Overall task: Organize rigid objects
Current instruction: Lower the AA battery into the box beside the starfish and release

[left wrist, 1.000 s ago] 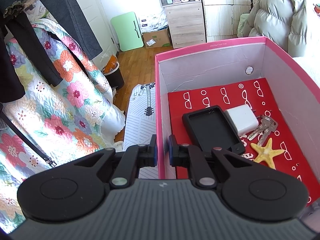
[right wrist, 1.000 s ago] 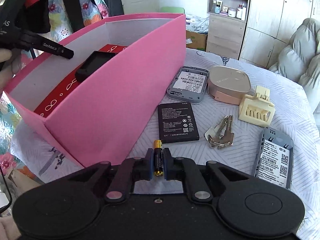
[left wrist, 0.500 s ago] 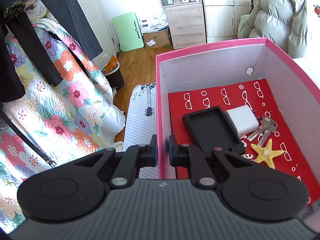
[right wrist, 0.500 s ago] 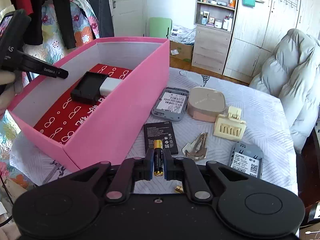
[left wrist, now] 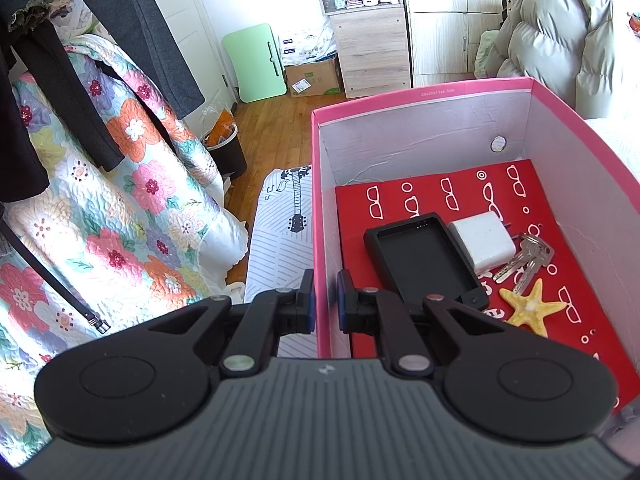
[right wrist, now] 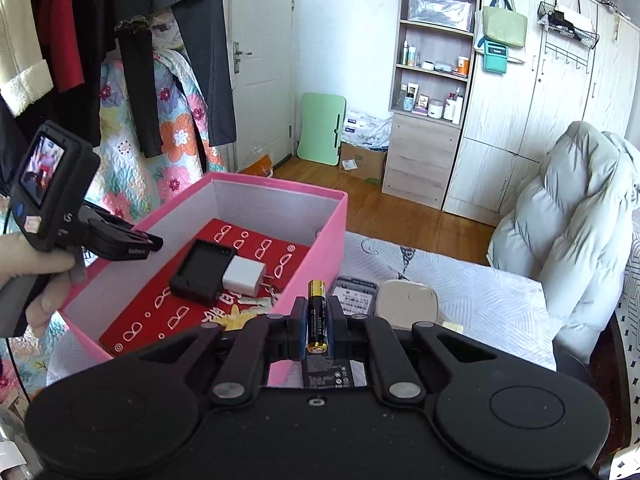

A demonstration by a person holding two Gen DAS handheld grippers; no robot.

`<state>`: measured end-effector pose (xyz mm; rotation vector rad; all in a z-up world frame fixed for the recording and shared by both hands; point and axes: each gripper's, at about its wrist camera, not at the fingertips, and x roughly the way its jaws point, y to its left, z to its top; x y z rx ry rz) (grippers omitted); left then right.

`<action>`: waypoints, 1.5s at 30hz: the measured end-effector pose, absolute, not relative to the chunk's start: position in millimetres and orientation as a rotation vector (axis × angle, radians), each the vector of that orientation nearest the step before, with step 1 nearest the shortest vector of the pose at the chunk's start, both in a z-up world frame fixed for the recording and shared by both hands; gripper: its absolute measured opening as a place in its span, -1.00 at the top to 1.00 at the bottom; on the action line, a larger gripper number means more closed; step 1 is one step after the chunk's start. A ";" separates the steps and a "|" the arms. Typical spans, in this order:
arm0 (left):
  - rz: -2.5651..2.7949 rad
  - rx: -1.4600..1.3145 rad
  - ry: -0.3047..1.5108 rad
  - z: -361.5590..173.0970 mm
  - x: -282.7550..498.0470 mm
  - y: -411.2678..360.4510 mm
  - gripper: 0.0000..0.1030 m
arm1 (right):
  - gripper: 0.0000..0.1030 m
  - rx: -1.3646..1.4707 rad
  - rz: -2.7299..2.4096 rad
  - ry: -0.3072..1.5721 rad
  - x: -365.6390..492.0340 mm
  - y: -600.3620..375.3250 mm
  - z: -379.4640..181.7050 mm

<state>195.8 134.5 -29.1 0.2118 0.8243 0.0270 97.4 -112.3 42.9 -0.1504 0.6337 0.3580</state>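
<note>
Right gripper has its jaws closed on an AA battery, gripped around the middle, long axis pointing away from the camera. The battery is off the desk and sits above the near long wall of the pink box, not yet over the red liner.

Left gripper has its jaws nearly closed, pinching the box's side wall, one jaw outside and one inside. In the right wrist view it shows at the box's left edge, with the person's hand on the handle. Judging by this, it steadies the box.

Already in the box: black battery tray/case, white charger plug touching it, keys just beside the plug, yellow starfish near the keys.

Still on the desk beside the box, partly hidden by the right gripper: grey device back with label, beige rounded case, flat black battery pack under the jaws.

Step in hand: carrying the battery to the box. Next move likely calls for shifting left over the wall, lowering onto a bare patch of red liner clear of the tray and starfish, then opening the jaws. The battery is round and may roll when let go, so release low. The left grip should hold meanwhile.
</note>
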 end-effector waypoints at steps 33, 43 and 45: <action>0.012 0.173 0.812 -28.0 193.7 138.9 0.84 | 0.16 0.003 0.562 0.837 178.5 -58.6 9.6; 0.016 0.169 0.810 -27.4 193.7 138.4 0.84 | -0.08 -0.018 0.608 0.751 115.2 -123.7 30.0; 0.015 0.169 0.805 -26.9 193.5 138.3 0.84 | -0.18 0.000 0.613 0.723 102.8 -142.7 26.9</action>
